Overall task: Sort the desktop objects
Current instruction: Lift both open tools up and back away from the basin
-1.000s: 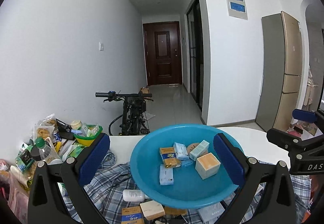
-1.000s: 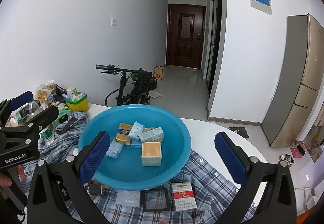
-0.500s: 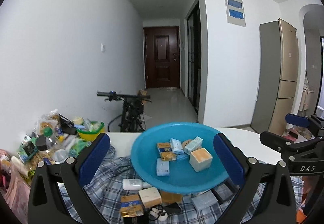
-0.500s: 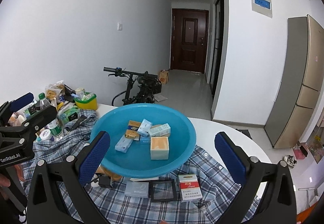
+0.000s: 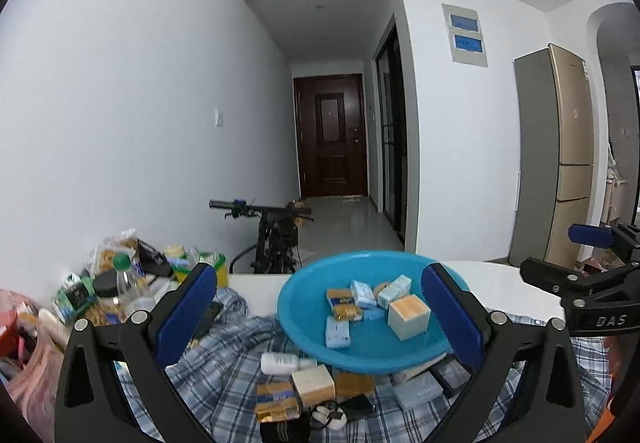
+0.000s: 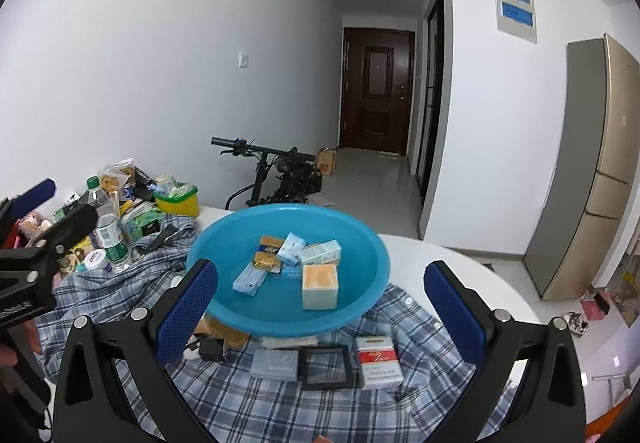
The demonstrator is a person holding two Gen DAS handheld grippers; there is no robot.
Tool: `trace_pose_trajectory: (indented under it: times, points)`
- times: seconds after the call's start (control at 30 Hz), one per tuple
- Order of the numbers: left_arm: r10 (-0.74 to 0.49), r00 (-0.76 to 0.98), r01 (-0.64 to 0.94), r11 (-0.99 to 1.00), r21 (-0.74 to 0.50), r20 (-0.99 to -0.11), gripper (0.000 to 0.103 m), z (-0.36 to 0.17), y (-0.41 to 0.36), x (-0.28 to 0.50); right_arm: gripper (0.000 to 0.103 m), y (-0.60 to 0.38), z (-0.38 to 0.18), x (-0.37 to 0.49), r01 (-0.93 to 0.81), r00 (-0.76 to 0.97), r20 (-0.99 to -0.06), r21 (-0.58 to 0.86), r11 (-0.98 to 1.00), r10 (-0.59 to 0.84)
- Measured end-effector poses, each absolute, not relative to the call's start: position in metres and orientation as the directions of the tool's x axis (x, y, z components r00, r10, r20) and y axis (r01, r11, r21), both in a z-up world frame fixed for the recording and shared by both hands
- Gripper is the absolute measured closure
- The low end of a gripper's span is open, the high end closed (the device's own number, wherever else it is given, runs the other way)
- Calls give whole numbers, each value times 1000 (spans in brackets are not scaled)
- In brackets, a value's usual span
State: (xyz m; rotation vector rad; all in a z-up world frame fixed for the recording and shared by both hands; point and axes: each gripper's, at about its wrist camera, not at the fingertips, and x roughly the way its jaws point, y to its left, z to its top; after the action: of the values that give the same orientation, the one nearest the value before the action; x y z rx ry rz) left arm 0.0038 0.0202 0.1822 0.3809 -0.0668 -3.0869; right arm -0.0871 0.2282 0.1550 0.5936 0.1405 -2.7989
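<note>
At the far left of the table sits a heap of snack bags (image 6: 114, 179), a clear plastic bottle (image 6: 108, 231) with a green cap and a yellow-green tub (image 6: 178, 199); these look crinkly and light, the bottle smooth and likely slippery. The left gripper (image 5: 320, 317) hangs above the checked cloth (image 6: 120, 283) with its blue-padded fingers wide apart and nothing between them. The cloth is soft, rumpled fabric that would bunch if dragged.

In the middle stands the blue bowl (image 6: 360, 243), round, glossy hard plastic, holding several small cartons and a cream cube-shaped box (image 6: 319, 285) with an orange top. These look like thin card: light and stiff but easy to crush, so each is best taken across its two flat opposite faces.

In front of the bowl, on the cloth, lie the things not yet sorted: a small white bottle (image 5: 280, 363) on its side, a pale block (image 5: 313, 387), a yellow and blue packet (image 5: 277, 401), a grey flat box (image 6: 276, 363), a black square frame (image 6: 326, 367) and, furthest right, a red and white pack (image 6: 378, 363). The flat ones lie low, so a grip along their thin edges seems wisest. The right gripper (image 6: 320, 317) hovers over them, fingers likewise spread and empty.
</note>
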Motion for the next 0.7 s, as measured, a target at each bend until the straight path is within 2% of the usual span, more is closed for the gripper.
trace_pose_trajectory:
  times: [0.37,0.7]
  points:
    - [-35,-935,25,-999,33,-352,0,137,14,-10,0,227,125,-94,290,-852,-458,-8,-957,-255]
    - [-6,-861,6,-1000,2,-508,0,79,6,-23,0,223,87,-99,287,-819,-518,4,-958,-247]
